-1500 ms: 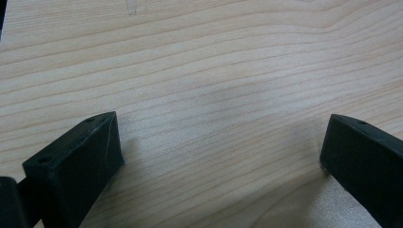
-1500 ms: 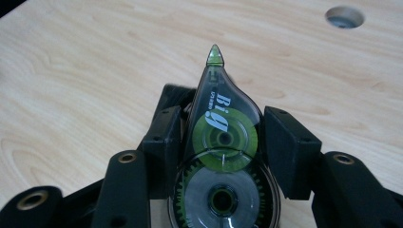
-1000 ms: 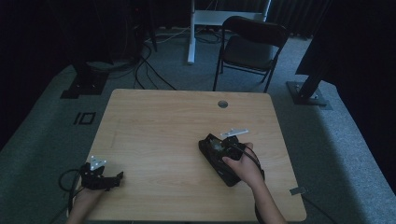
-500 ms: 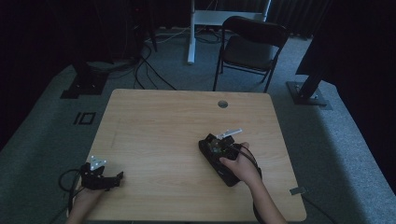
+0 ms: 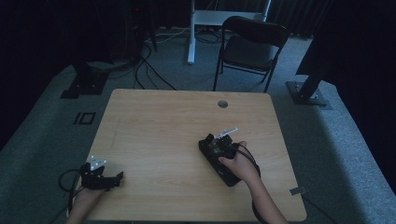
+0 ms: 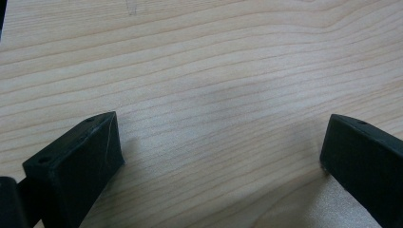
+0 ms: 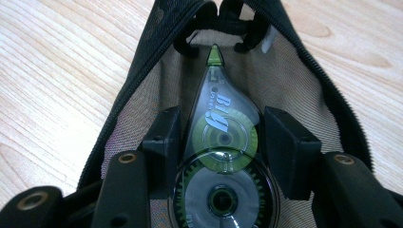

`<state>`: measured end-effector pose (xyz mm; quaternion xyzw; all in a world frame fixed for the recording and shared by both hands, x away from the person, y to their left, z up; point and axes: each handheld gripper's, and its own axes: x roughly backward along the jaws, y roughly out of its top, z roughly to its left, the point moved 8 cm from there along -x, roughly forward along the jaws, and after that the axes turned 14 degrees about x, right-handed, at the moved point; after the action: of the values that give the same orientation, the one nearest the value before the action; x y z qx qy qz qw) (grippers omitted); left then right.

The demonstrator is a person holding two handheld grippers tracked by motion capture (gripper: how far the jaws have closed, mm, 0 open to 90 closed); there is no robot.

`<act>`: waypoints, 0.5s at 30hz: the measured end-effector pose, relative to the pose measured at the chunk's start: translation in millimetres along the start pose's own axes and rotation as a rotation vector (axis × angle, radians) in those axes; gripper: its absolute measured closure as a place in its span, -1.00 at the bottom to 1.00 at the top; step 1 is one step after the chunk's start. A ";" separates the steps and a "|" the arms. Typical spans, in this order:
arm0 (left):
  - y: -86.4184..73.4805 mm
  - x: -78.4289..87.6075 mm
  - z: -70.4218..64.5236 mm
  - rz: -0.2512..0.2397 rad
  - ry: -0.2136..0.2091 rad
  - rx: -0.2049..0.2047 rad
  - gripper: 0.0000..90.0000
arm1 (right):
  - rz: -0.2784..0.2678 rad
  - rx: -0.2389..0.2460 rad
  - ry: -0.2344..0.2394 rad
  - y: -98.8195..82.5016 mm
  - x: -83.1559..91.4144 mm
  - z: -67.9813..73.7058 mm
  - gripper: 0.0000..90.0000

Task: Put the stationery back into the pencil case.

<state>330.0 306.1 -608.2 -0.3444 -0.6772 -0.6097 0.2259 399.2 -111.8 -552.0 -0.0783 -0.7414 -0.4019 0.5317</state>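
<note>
- Lying inside an open black pouch [image 7: 142, 76], a correction-tape dispenser [image 7: 223, 142] sits between the jaws of the right gripper [image 7: 221, 142].
- Dispenser: clear shell with green gear wheels inside and a green tip. In the right gripper view its long axis runs straight away from the camera, in line with the jaws; the green tip points away from the gripper toward the pouch's far, narrow end, where the zip sides meet.
- Dispenser, position: the round rear body lies nearest the gripper, partly cut off at the bottom edge of that view; the tapered nose rests over the pouch's mesh lining.
- Right gripper: jaws partly apart, one on each flank of the dispenser. The left-hand pad lies against the shell; the right-hand pad stands just beside it, and whether it presses cannot be told.
- Pouch: zip open, edges spread to either side of the jaws. In the high view the pouch [image 5: 219, 161] lies on the right half of the worktop [image 5: 159, 126], its long axis slanting from near right to far left, under the right hand [image 5: 238, 163].
- Small white item [image 5: 226, 133]: on the worktop just beyond the pouch's far end; too small to identify.
- Left gripper [image 5: 100, 177]: at the near left corner of the worktop, well apart from the pouch. In the left gripper view its jaws stand wide apart over bare wood.
- Chair [image 5: 252, 49]: on the floor beyond the worktop's far edge.
</note>
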 end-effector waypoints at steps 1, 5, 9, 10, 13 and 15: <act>0.0 0.0 0.0 0.000 0.000 0.000 -1.00 | 0.007 0.004 -0.002 -0.2 -0.9 -0.1 0.08; 0.0 0.0 0.0 0.000 0.000 0.000 -1.00 | 0.017 0.009 -0.009 0.5 -3.2 -1.1 0.08; 0.0 0.0 -0.1 0.000 0.000 0.001 -1.00 | 0.036 0.011 -0.011 -0.4 -6.0 -1.6 0.08; 0.0 0.0 -0.1 0.000 0.000 0.001 -1.00 | 0.036 0.011 -0.011 -0.4 -6.0 -1.6 0.08; 0.0 0.0 -0.1 0.000 0.000 0.001 -1.00 | 0.048 0.011 -0.011 -1.4 -8.5 -2.6 0.08; 0.0 0.0 0.0 0.000 0.000 0.000 -1.00 | 0.053 0.009 -0.013 -1.6 -9.0 -3.2 0.08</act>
<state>330.0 306.1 -608.2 -0.3444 -0.6773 -0.6097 0.2258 404.5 -112.3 -560.1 -0.0982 -0.7444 -0.3839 0.5375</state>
